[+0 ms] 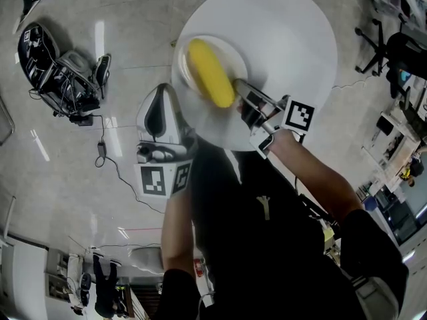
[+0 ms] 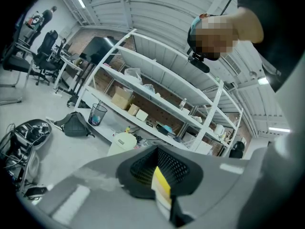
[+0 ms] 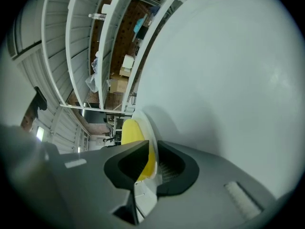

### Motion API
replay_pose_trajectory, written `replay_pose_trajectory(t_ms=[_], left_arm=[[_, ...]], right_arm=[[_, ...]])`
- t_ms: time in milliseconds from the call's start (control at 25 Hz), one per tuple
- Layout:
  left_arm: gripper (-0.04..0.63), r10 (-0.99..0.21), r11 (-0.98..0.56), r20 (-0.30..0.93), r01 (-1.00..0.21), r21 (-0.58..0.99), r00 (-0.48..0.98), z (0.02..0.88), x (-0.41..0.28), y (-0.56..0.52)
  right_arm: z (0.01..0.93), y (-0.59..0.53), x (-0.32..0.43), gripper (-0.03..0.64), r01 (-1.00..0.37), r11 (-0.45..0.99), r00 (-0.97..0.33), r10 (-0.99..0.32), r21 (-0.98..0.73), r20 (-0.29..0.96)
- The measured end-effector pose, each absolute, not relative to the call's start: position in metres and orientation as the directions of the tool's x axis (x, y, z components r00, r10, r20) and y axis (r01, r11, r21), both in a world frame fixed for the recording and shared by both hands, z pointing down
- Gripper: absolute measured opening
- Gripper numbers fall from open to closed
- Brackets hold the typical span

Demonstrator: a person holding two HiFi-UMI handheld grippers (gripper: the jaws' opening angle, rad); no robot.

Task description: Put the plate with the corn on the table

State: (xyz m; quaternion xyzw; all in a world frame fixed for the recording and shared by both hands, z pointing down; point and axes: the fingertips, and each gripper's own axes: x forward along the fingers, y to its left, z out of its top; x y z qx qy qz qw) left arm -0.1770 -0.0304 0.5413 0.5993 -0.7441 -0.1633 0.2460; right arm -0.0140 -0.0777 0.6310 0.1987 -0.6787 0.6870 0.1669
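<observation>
Currently plate with corn being gripped at rim by right gripper over round white table; left gripper being held off table, jaws pressed together.

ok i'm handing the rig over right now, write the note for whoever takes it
Right gripper: shut on the rim of the plate, corn lying on it.
Left gripper: shut, empty, held low, off the table.
Plate is over the round white table, toward its edge; whether it rests on it yet cannot be told.
Done: plate brought to the table. Left: set it flat, open the right jaws, back away.
</observation>
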Motion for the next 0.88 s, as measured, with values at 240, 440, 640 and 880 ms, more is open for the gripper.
replay_pose_trajectory(t_ms=[240, 440, 640, 880], left_arm=[[0.005, -0.973, 0.225, 0.171, -0.811, 0.541, -0.155, 0.5419, -0.1767, -0.0297], [0.005, -0.974, 0.221, 0.164, -0.808, 0.547, -0.156, 0.5407, -0.1789, -0.0288], [0.005, -0.975, 0.219, 0.158, -0.806, 0.550, -0.157, 0.5410, -0.1792, -0.0296], [0.005, -0.974, 0.221, 0.169, -0.808, 0.547, -0.152, 0.5434, -0.1788, -0.0273]], right_arm=[[0.6300, -0.0794, -0.0141, 0.097, -0.523, -0.027, -0.851, -0.035, -0.852, 0.524], [0.6275, -0.0816, -0.0156, 0.115, -0.536, -0.019, -0.843, -0.043, -0.844, 0.536], [0.6263, -0.0838, -0.0147, 0.114, -0.570, 0.008, -0.821, -0.034, -0.822, 0.569], [0.6283, -0.0840, -0.0135, 0.114, -0.620, 0.035, -0.784, -0.009, -0.783, 0.621]])
